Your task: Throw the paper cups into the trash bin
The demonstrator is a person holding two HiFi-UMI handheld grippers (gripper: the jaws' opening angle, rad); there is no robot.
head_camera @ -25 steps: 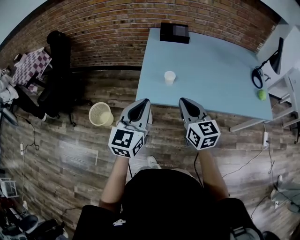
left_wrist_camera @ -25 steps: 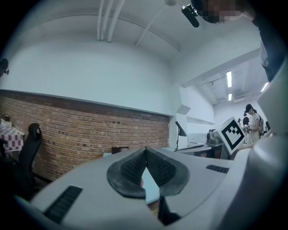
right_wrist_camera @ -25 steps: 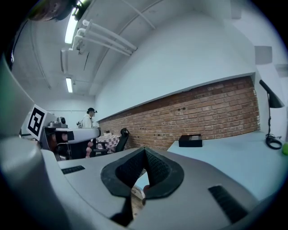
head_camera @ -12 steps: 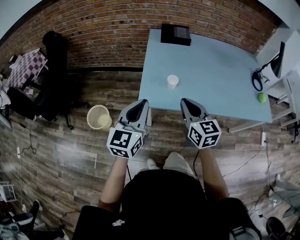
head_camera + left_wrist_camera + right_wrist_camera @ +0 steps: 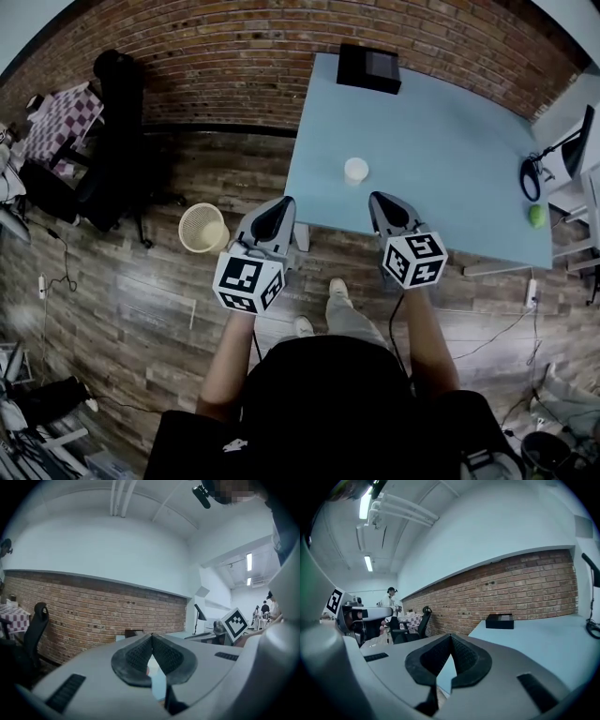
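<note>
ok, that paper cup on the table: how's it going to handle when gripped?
The paper cup is small, so likely very light and easily crushed by a hard squeeze. It stands upright, alone on the smooth blue table; a nudge could tip or slide it.

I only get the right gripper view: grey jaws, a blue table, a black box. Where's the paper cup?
Observer: One white paper cup stands upright on the table, untouched.
Operator: And the bin?
Observer: A pale mesh trash bin stands on the floor, left of the table.
Operator: Is the other hand holding something?
Observer: No; the left hand-held gripper is shut and empty.
</note>
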